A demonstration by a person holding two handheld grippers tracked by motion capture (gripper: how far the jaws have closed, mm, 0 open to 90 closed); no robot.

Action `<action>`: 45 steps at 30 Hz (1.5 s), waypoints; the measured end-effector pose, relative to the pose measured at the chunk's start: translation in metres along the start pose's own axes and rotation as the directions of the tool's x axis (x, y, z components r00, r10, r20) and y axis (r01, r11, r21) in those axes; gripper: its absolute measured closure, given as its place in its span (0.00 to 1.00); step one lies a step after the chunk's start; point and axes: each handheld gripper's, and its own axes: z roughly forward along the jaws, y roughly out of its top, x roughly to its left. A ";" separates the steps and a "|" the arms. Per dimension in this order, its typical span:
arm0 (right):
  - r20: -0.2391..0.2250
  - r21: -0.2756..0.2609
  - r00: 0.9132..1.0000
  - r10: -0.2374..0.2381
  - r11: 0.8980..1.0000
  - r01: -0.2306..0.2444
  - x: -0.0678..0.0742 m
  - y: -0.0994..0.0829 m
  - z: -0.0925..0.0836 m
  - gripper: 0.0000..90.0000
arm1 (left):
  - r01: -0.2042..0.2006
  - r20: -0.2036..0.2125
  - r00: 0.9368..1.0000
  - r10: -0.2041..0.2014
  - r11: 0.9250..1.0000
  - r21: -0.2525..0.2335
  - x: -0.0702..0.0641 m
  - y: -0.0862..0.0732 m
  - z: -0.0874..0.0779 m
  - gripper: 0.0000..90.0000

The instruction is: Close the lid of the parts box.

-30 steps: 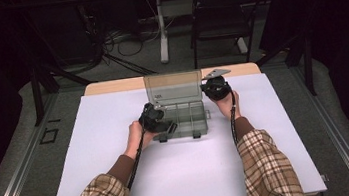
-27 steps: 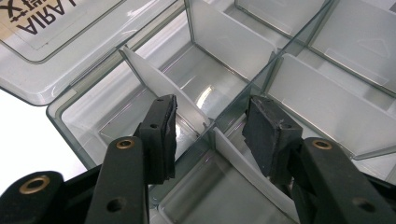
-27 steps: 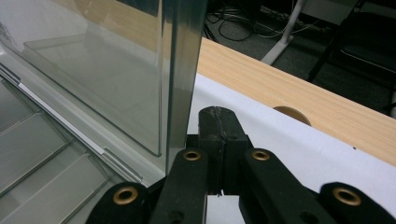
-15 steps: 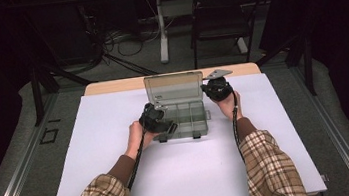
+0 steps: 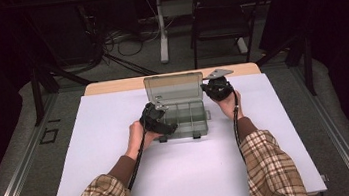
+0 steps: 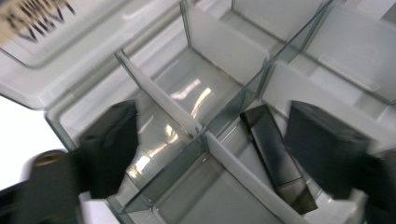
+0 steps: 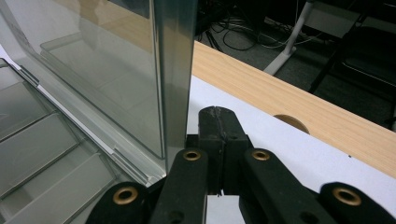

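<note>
Currently the clear plastic compartment box is sitting on the white table near its far edge, about midway along, with the lid standing upright at the back. The right gripper is parked at the lid's right edge with its jaws pressed together on nothing; in the right gripper view the closed tips are sitting just beside the lid's edge, probably propping it so it isn't dropping shut, though actual contact is hard to confirm. The left gripper is hanging over the box's near-left corner, jaws spread wide, having just been opening, with nothing pinched. In the left gripper view one jaw is sitting over the outer left compartment and the other over the next row, straddling the divider wall. A small dark flat rectangular piece is lying slanted in the compartment between the jaws, looking released there; can't tell what it is. Other visible compartments are looking empty. The label on the lid is too blurred to read. Judging: the drop-off step is looking finished.
</note>
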 end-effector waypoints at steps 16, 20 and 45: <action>-0.010 -0.009 1.000 -0.008 1.000 0.008 0.000 -0.001 -0.002 1.00 | 0.016 -0.126 0.992 -0.031 0.992 -0.122 0.031 0.025 -0.061 0.01; -0.009 -0.007 1.000 -0.012 1.000 0.012 0.001 -0.001 -0.002 1.00 | -0.028 -0.208 0.978 0.006 0.995 -0.100 0.043 0.042 -0.071 0.12; -0.016 -0.004 1.000 -0.017 1.000 0.017 0.000 -0.001 -0.003 1.00 | -0.187 -0.261 0.949 0.176 0.982 -0.017 0.062 0.072 -0.072 0.76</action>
